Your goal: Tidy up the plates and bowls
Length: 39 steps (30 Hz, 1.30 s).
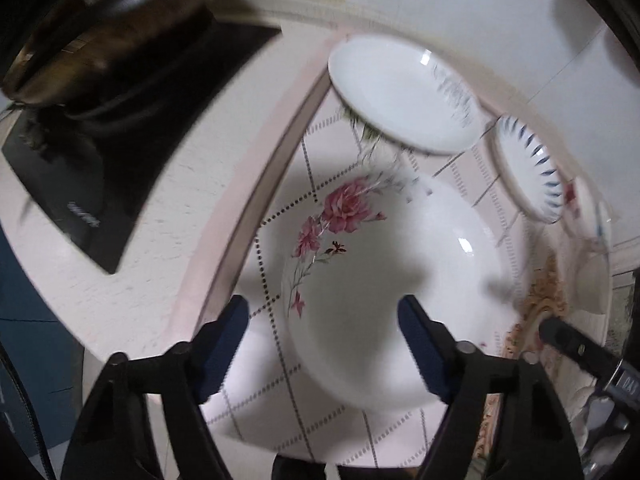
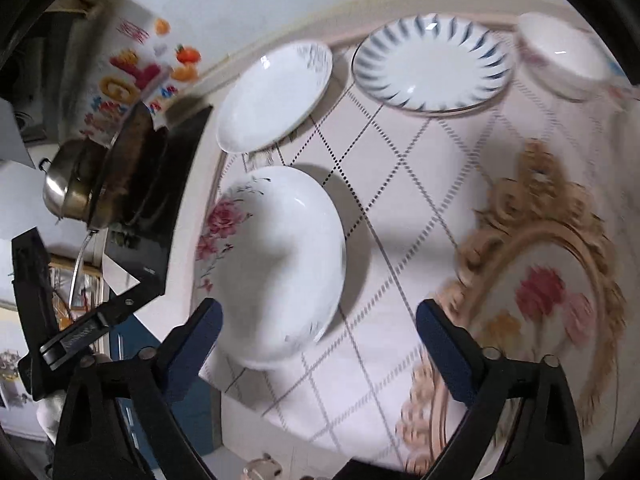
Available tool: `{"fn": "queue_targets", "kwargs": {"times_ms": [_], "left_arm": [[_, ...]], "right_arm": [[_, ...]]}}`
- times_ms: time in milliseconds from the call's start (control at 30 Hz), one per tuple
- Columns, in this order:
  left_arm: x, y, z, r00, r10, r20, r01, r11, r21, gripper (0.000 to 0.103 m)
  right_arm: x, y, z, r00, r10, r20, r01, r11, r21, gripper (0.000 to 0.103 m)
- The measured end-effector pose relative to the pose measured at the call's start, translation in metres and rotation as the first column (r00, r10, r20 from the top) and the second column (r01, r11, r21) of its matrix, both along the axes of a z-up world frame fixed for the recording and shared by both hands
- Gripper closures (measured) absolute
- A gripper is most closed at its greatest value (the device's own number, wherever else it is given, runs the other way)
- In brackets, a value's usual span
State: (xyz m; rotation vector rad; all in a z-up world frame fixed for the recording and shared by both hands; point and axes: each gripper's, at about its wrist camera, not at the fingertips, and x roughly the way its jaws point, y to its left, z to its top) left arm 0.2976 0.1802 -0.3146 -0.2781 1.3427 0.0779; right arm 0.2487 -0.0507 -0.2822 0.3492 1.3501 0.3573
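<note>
1. Our left gripper has its fingers spread wide, holding nothing. They hover over the near rim of the flowered bowl; we cannot tell whether they touch it. Our right gripper is also wide apart and empty, above the tablecloth.
2. Largest, the flowered bowl sits on the tablecloth near its stove-side edge.
3. Next, the blue-striped plate lies at the far edge.
4. The plain white plate lies just beside it, towards the stove.
5. Smallest, a little bowl sits at the far corner.
6. We judge the work barely begun: every dish lies separate, nothing stacked, so gathering plates and bowls remains.
</note>
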Motion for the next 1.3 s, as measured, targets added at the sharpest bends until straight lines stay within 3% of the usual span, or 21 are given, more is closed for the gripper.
{"fn": "queue_targets", "kwargs": {"times_ms": [200,300,367,433,733,1100,1233,1300], "left_arm": [[0.019,0.007,-0.030,0.998,-0.012,-0.069,0.011,1.000,-0.023,0.054],[0.020,0.010,-0.030,0.998,-0.007,-0.061,0.006,1.000,-0.012,0.060],[0.018,0.013,-0.027,0.999,0.001,-0.041,-0.001,1.000,-0.003,0.065],[0.014,0.014,-0.021,1.000,-0.009,-0.016,0.009,1.000,0.018,0.071],[-0.002,-0.006,0.005,0.997,-0.072,0.033,0.072,0.997,0.023,0.075],[-0.017,-0.091,0.031,0.970,-0.228,0.084,0.230,0.973,-0.009,0.075],[-0.024,-0.126,0.029,0.955,-0.285,0.078,0.287,0.958,-0.020,0.075],[-0.008,-0.144,0.019,0.949,-0.309,0.065,0.310,0.950,-0.018,0.075]], "right_arm": [[0.047,0.016,-0.057,0.995,0.035,-0.095,-0.030,0.998,0.062,0.034],[0.059,0.024,-0.076,0.990,0.052,-0.134,-0.039,0.995,0.095,0.059],[0.064,0.029,-0.087,0.988,0.063,-0.141,-0.049,0.994,0.099,0.081],[0.068,0.033,-0.094,0.988,0.074,-0.132,-0.065,0.995,0.071,0.086],[0.062,0.018,-0.082,0.991,0.084,-0.100,-0.080,0.996,0.042,0.087],[0.018,-0.075,-0.035,0.999,0.039,-0.034,-0.039,0.999,-0.016,0.087],[0.000,-0.112,-0.029,0.999,-0.018,-0.036,0.017,0.999,-0.032,0.087],[-0.010,-0.131,-0.028,0.998,-0.043,-0.034,0.042,0.998,-0.045,0.087]]}}
